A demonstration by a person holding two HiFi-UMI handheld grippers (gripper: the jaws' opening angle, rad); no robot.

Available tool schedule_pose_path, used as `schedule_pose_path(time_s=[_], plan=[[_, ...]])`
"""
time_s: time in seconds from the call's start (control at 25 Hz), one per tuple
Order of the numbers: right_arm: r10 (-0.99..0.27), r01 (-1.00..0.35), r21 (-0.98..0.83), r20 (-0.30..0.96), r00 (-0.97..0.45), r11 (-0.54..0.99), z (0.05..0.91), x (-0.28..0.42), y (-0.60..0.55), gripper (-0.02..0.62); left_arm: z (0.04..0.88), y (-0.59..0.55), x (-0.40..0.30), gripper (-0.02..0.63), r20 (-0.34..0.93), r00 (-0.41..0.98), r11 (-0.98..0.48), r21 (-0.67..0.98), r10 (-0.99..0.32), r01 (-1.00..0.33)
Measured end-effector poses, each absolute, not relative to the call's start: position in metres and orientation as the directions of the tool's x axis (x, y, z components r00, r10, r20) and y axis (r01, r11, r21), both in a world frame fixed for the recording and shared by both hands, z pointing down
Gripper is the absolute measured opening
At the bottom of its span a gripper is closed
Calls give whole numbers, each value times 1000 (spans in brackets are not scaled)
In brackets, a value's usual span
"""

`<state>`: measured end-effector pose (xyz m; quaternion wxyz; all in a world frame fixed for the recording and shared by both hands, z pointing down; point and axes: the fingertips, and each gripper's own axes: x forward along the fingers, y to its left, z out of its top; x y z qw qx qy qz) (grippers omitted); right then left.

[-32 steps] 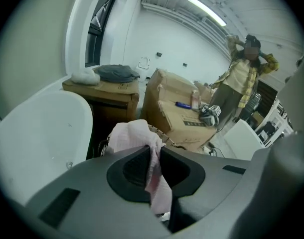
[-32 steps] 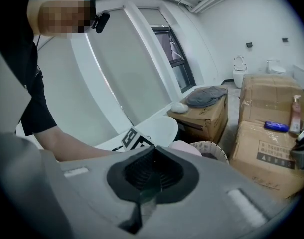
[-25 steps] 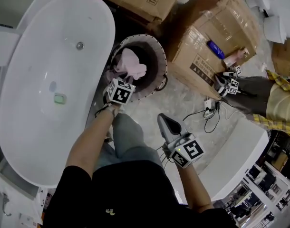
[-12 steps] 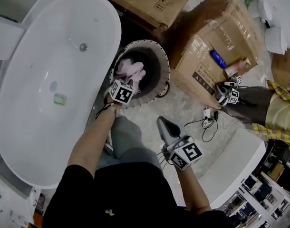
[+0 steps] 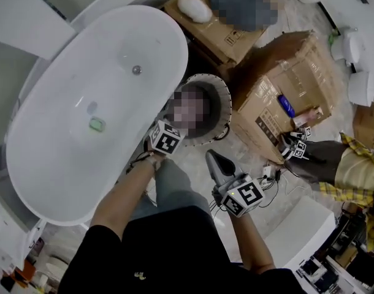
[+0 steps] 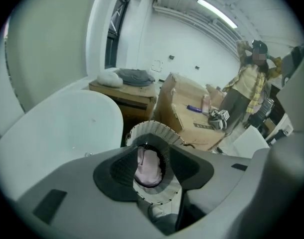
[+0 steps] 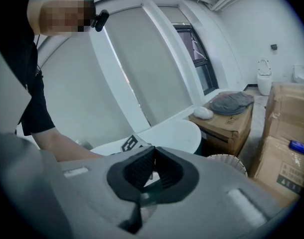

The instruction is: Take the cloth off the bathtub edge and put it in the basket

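Right gripper [image 7: 154, 151], nearest me: jaws pressed together, nothing between them. It idles at my right side [image 5: 215, 160], well apart from the work.

Left gripper [image 6: 153, 147]: jaws spread, having just been opening, and the pads grip nothing. A second ago this gripper sat low at the basket's mouth with the pink cloth bunched just beyond its marker cube. Now it hangs above the near rim [image 5: 169, 135].

Through the gap between the left jaws I look down on the cloth [image 6: 148, 169], a pink heap inside the basket [image 6: 159, 129]. I judge the drop made and the task as good as done. What remains is to draw the hand clear.

Bathtub [image 5: 64, 164], just beside the basket: no cloth on the stretch of edge I can see. A small green object [image 5: 97, 125] lies inside it, but I cannot tell what it is.

Hard to make out: the head view does not show the basket's inside, so only the left gripper view confirms the cloth, and there the jaws frame it narrowly. I cannot tell whether any fold hangs over the rim.

Farther off are cardboard boxes [image 5: 285, 84]; one [image 6: 123, 94] has a grey bundle [image 6: 135, 76] on top. A person [image 6: 247, 91] stands beyond, partly cut off.
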<state>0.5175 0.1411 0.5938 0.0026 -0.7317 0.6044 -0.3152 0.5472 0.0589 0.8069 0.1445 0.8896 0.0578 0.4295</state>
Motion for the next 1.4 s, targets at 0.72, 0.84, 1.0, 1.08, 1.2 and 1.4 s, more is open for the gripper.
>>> schedule_pose_path(time_s=[0.72, 0.84, 1.0, 1.08, 1.2, 1.4], plan=[[-904, -924, -351, 326, -275, 154, 454, 342, 17, -2, 529, -46, 313, 74, 572, 804, -887, 274, -162, -373], [-899, -915, -346, 300, -319, 209, 438, 308, -1, -2, 499, -59, 268, 50, 543, 805, -866, 256, -240, -430], [-880, -893, -351, 277, -386, 281, 417, 256, -20, -2, 460, -71, 207, 17, 504, 802, -839, 242, -321, -488], [-866, -873, -368, 259, -427, 321, 407, 228, -28, -2, 441, -76, 175, 15, 483, 800, -832, 225, -357, -507], [-845, -847, -379, 239, -478, 373, 395, 191, -37, -2, 418, -82, 128, 15, 449, 794, -814, 213, -409, -540], [-795, -811, -353, 235, -559, 466, 377, 131, -47, -2, 385, -88, 50, 15, 402, 762, -760, 206, -508, -616]])
